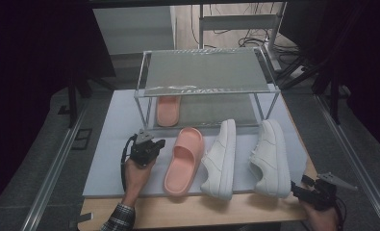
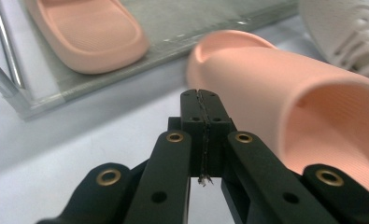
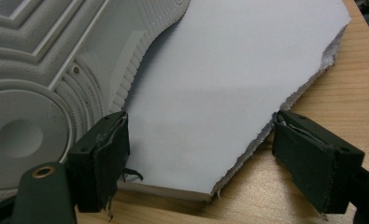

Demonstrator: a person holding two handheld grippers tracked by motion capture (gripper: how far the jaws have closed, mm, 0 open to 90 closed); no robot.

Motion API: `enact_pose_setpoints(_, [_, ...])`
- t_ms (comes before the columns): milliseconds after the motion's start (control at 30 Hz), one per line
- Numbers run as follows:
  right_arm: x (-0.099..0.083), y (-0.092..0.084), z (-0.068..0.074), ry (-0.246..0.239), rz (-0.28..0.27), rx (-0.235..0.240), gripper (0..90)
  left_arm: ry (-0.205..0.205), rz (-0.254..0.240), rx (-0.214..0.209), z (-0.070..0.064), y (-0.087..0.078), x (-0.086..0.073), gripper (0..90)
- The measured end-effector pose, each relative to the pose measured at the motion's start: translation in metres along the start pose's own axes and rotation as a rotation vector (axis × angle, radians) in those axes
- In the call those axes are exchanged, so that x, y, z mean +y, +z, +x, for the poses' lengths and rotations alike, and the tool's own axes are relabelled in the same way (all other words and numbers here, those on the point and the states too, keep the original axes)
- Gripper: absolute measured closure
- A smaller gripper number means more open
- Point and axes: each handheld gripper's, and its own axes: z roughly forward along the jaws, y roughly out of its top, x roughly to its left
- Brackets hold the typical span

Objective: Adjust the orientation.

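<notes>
A pink slipper [image 1: 184,161] lies on the pale mat [image 1: 110,159], toe toward the rack. Its mate [image 1: 168,109] sits on the rack's lower shelf. To the right, two white sneakers [image 1: 220,159] [image 1: 270,156] lie side by side. My left gripper [image 1: 159,143] hovers just left of the near slipper, shut with nothing between its jaws. In the left gripper view the shut gripper [image 2: 201,100] points past the slipper [image 2: 289,107] toward the shelf slipper [image 2: 88,32]. My right gripper [image 1: 298,190] is open at the table's front right corner [image 3: 198,154], beside a sneaker sole [image 3: 42,70].
A two-level clear rack [image 1: 204,86] stands at the back of the mat. The mat's torn corner [image 3: 219,70] rests on the wooden table [image 3: 341,93]. Metal rails [image 1: 57,159] run along both sides of the table. Cables lie on the floor behind.
</notes>
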Motion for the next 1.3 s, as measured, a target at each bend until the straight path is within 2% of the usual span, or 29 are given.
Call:
enact_pose_setpoints(133, [0.000, 0.000, 0.000, 0.000, 0.000, 0.000, 19.0, -0.002, 0.000, -0.039, -0.008, -0.007, -0.007, 89.8])
enact_pose_setpoints(200, [0.000, 0.000, 0.000, 0.000, 0.000, 0.000, 18.9, -0.001, -0.002, -0.042, -0.009, -0.008, -0.008, 89.5])
enact_pose_setpoints(333, [0.000, 0.000, 0.000, 0.000, 0.000, 0.000, 18.9, -0.005, 0.003, -0.070, -0.015, -0.008, -0.011, 83.2])
enact_pose_setpoints(500, [0.000, 0.000, 0.000, 0.001, 0.001, 0.000, 19.0, 0.006, 0.014, -0.078, -0.022, -0.004, -0.012, 76.0])
enact_pose_setpoints(633, [0.000, 0.000, 0.000, 0.001, 0.000, 0.000, 19.0, 0.006, 0.019, -0.078, -0.025, 0.001, -0.012, 70.7])
enact_pose_setpoints(800, [0.000, 0.000, 0.000, -0.001, 0.001, 0.001, 18.9, -0.004, 0.025, -0.067, -0.026, 0.009, -0.010, 69.3])
enact_pose_setpoints(1100, [0.000, 0.000, 0.000, 0.000, 0.000, 0.000, 18.9, -0.033, 0.049, -0.046, -0.027, 0.022, -0.006, 71.9])
enact_pose_setpoints(1300, [0.000, 0.000, 0.000, 0.000, 0.000, 0.000, 19.0, -0.049, 0.053, -0.024, -0.026, 0.021, -0.001, 77.9])
